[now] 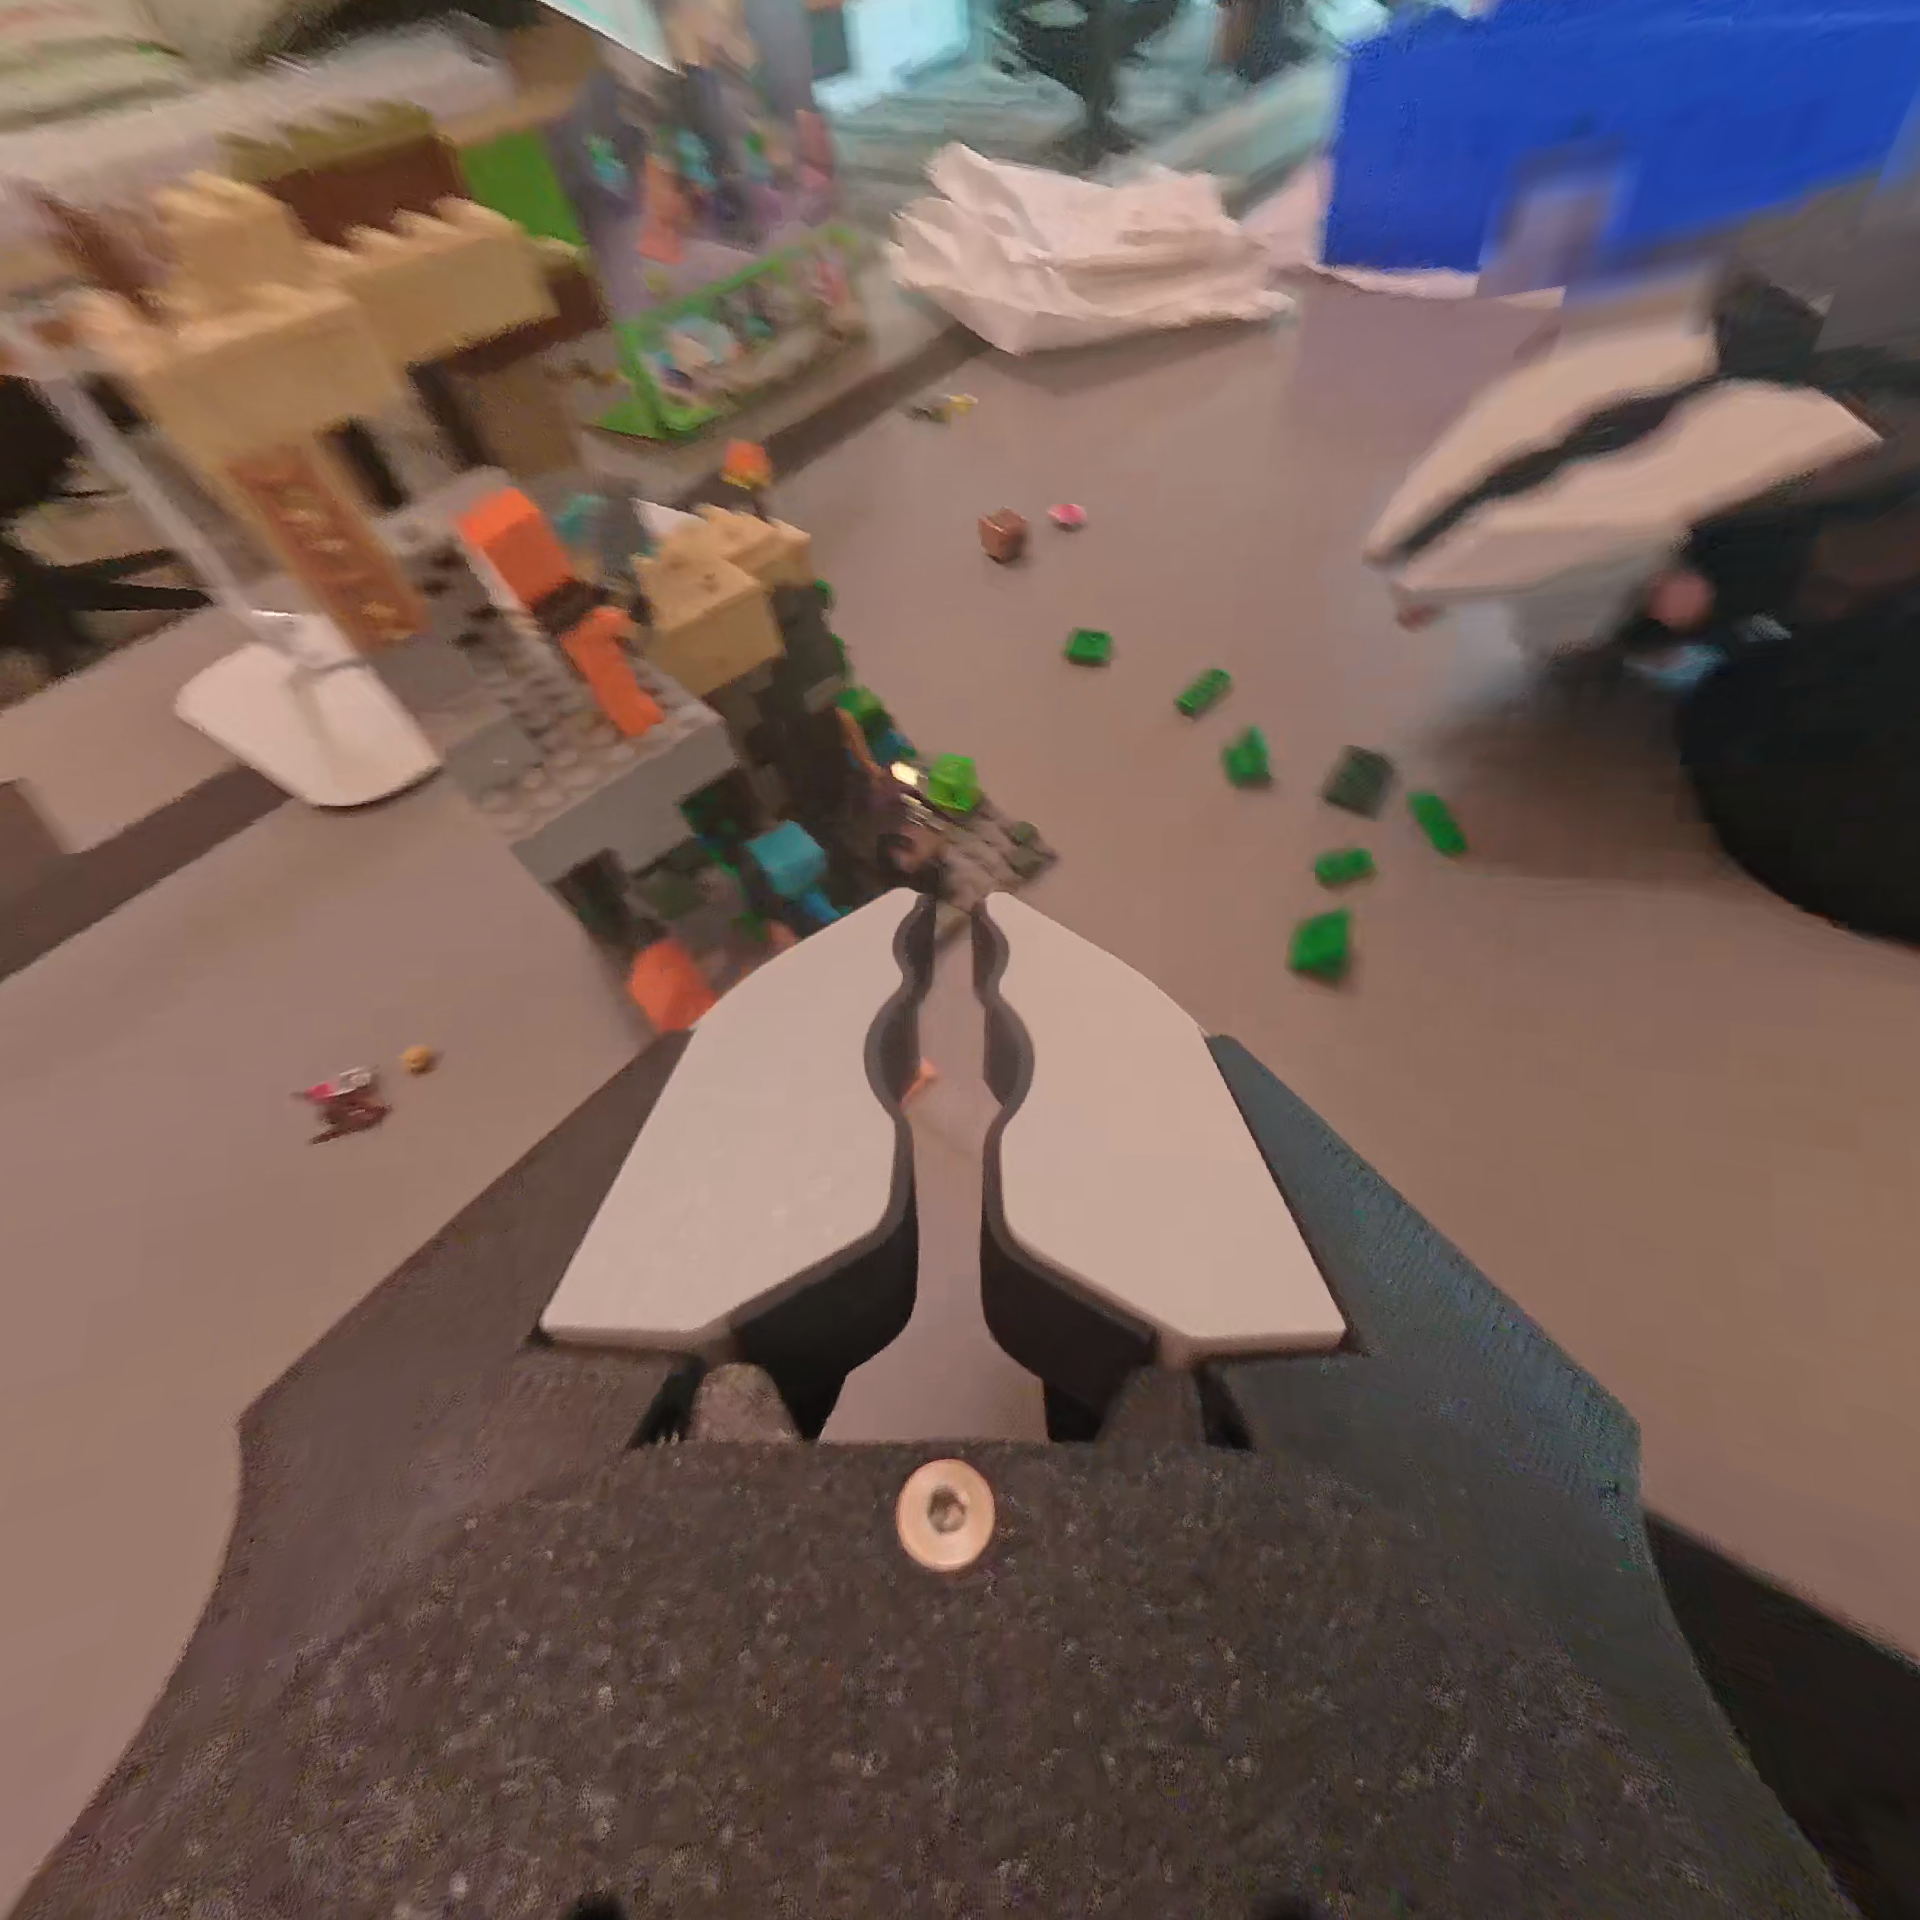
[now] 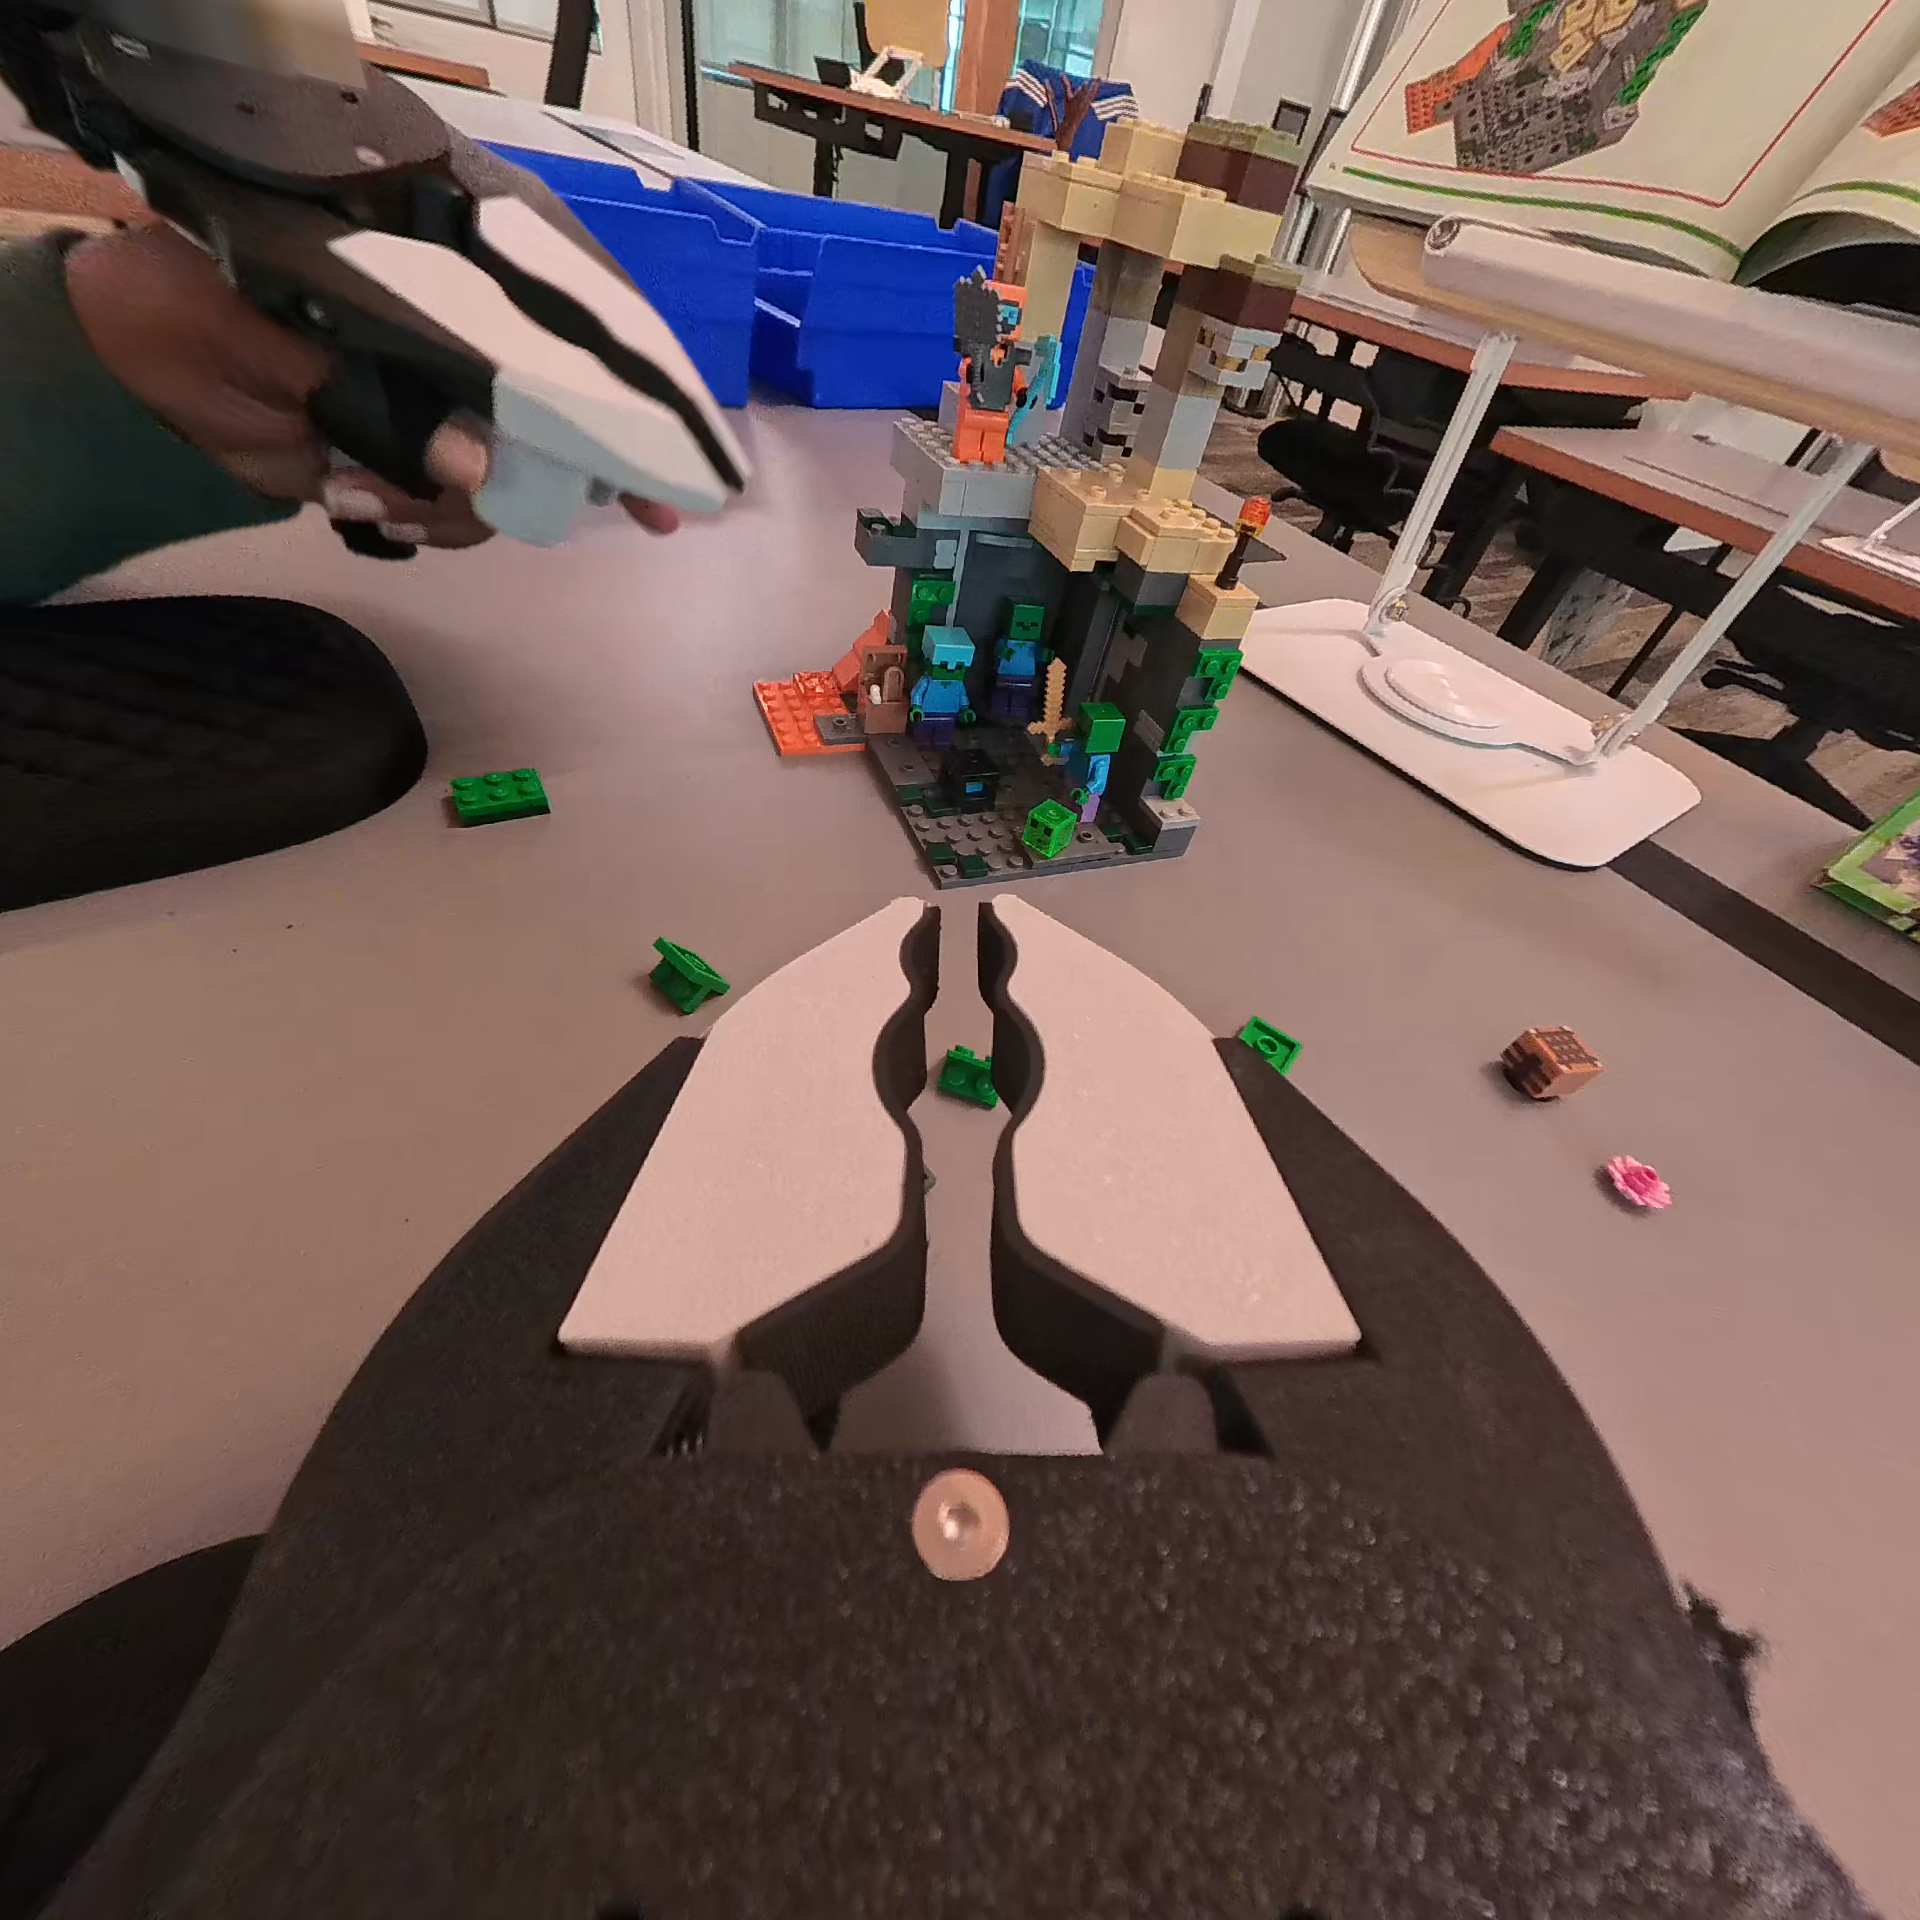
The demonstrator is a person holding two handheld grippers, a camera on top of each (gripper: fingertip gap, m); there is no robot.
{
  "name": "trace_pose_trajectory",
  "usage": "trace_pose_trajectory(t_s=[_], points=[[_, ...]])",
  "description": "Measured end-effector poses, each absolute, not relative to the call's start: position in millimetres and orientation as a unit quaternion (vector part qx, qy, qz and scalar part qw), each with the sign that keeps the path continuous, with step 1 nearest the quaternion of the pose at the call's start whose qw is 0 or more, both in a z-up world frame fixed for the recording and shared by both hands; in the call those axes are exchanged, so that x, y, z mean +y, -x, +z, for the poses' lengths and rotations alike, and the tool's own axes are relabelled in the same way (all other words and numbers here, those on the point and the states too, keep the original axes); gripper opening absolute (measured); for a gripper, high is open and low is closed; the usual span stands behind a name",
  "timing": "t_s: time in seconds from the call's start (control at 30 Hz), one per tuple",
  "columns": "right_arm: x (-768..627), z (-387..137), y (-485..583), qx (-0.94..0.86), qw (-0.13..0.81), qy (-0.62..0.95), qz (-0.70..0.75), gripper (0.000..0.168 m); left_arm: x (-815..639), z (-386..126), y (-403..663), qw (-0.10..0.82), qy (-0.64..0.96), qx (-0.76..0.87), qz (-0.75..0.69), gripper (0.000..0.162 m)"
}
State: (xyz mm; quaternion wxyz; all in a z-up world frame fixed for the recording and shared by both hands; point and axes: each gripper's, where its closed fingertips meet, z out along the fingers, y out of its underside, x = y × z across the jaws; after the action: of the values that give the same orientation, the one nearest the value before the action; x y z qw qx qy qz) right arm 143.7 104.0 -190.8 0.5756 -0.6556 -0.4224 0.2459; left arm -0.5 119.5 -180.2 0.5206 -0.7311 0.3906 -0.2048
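A toy brick building (image 2: 1060,582) with tan arches, a grey deck, an orange figure and green figures stands on the grey table (image 2: 520,1195). My right gripper (image 2: 958,914) is shut and empty, low over the table just short of the building's base. A small green brick (image 2: 966,1075) shows on the table through the gap between its fingers. My left gripper (image 1: 954,914) is shut, with its tips close to the building's front corner (image 1: 966,831); this view is blurred. In the right wrist view a hand holds the left gripper (image 2: 727,473) up, to the building's left.
Several loose green bricks (image 1: 1320,940) lie on the table, with a brown block (image 2: 1550,1062) and a pink flower piece (image 2: 1638,1182). A white stand (image 2: 1475,727) holds an open booklet (image 2: 1558,114) to the right. Blue bins (image 2: 727,260) and white paper (image 1: 1070,260) lie behind. My right gripper is the nearer one to the brown block (image 2: 1550,1062): about 20 centimeters, against 30 centimeters.
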Motion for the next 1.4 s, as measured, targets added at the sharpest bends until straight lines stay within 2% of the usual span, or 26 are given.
trace_pose_trajectory(t_s=[0.07, 0.2, 0.37, 0.5, 0.6, 0.7, 0.8, 1.0, 1.1, 1.23, 1.4], points=[[103.5, -190.1, -144.4, -0.422, 0.577, 0.655, 0.246, 0.007, 98.3, -197.0, -3.3, 0.461, 0.726, 0.465, -0.213, 0.007], [103.8, -190.1, -145.4, -0.420, 0.577, 0.656, 0.247, 0.006, 67.7, -224.7, 4.2, 0.367, 0.718, 0.561, -0.187, 0.022], [103.6, -193.0, -144.3, -0.425, 0.572, 0.658, 0.245, 0.006, 50.3, -241.1, 2.8, 0.303, 0.719, 0.589, -0.209, 0.034], [103.4, -194.2, -144.2, -0.428, 0.571, 0.658, 0.241, 0.006, 42.1, -256.7, 1.2, 0.258, 0.723, 0.607, -0.207, 0.035], [103.1, -195.8, -143.4, -0.432, 0.568, 0.659, 0.238, 0.006, 40.1, -258.1, 0.6, 0.244, 0.724, 0.611, -0.204, 0.028], [102.7, -197.0, -143.0, -0.436, 0.566, 0.659, 0.234, 0.006, 39.9, -258.0, -2.7, 0.248, 0.718, 0.619, -0.200, 0.007], [102.3, -196.6, -143.2, -0.437, 0.567, 0.658, 0.232, 0.006, 45.3, -257.0, -6.1, 0.264, 0.715, 0.619, -0.191, 0.000], [101.7, -196.3, -143.6, -0.439, 0.568, 0.658, 0.229, 0.006, 51.3, -250.6, -3.7, 0.280, 0.720, 0.606, -0.187, 0.030], [101.7, -197.4, -143.2, -0.440, 0.566, 0.659, 0.229, 0.006, 52.6, -256.5, -0.9, 0.265, 0.729, 0.606, -0.176, 0.037], [102.2, -198.0, -143.9, -0.438, 0.565, 0.661, 0.229, 0.006, 54.3, -260.6, -2.9, 0.246, 0.736, 0.606, -0.172, 0.035], [101.9, -198.1, -144.1, -0.437, 0.564, 0.662, 0.230, 0.005, 52.3, -263.9, -5.6, 0.230, 0.739, 0.609, -0.175, 0.026]])
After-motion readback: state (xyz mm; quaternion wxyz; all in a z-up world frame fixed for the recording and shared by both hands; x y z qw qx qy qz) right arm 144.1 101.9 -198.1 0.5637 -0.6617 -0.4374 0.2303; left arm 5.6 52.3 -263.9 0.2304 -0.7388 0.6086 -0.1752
